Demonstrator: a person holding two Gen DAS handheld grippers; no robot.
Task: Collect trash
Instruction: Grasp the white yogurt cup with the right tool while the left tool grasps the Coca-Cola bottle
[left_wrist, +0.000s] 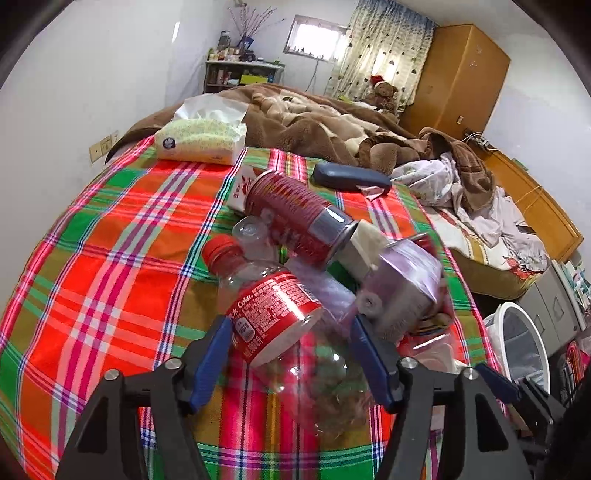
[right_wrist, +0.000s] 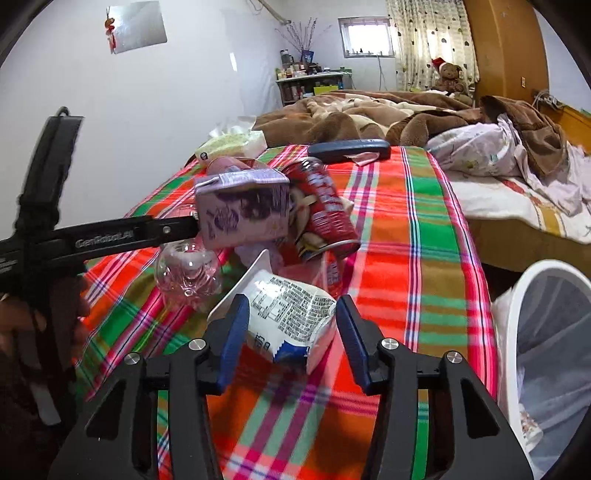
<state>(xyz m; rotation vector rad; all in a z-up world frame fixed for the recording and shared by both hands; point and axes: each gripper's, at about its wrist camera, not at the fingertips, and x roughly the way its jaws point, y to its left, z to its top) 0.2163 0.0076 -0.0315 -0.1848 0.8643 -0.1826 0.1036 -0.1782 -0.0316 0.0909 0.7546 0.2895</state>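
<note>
Trash lies in a pile on the plaid bedspread (left_wrist: 110, 258). My left gripper (left_wrist: 291, 338) is shut on a clear Coke bottle (left_wrist: 275, 317) with a red cap and label, held just above the cloth. It shows from the side in the right wrist view (right_wrist: 192, 225), the bottle's base (right_wrist: 186, 275) below it. My right gripper (right_wrist: 291, 325) is shut on a crumpled white milk carton (right_wrist: 291, 314). A purple drink carton (right_wrist: 242, 214) and a red can (right_wrist: 325, 214) lie behind; the can (left_wrist: 299, 214) and purple carton (left_wrist: 404, 280) show in the left wrist view too.
A white bin (right_wrist: 554, 343) with a clear liner stands on the floor right of the bed; it shows in the left wrist view (left_wrist: 517, 350). A tissue pack (left_wrist: 201, 138), a dark blue case (left_wrist: 351, 177), brown blankets (left_wrist: 314, 118) and crumpled sheets (right_wrist: 517, 177) lie farther back.
</note>
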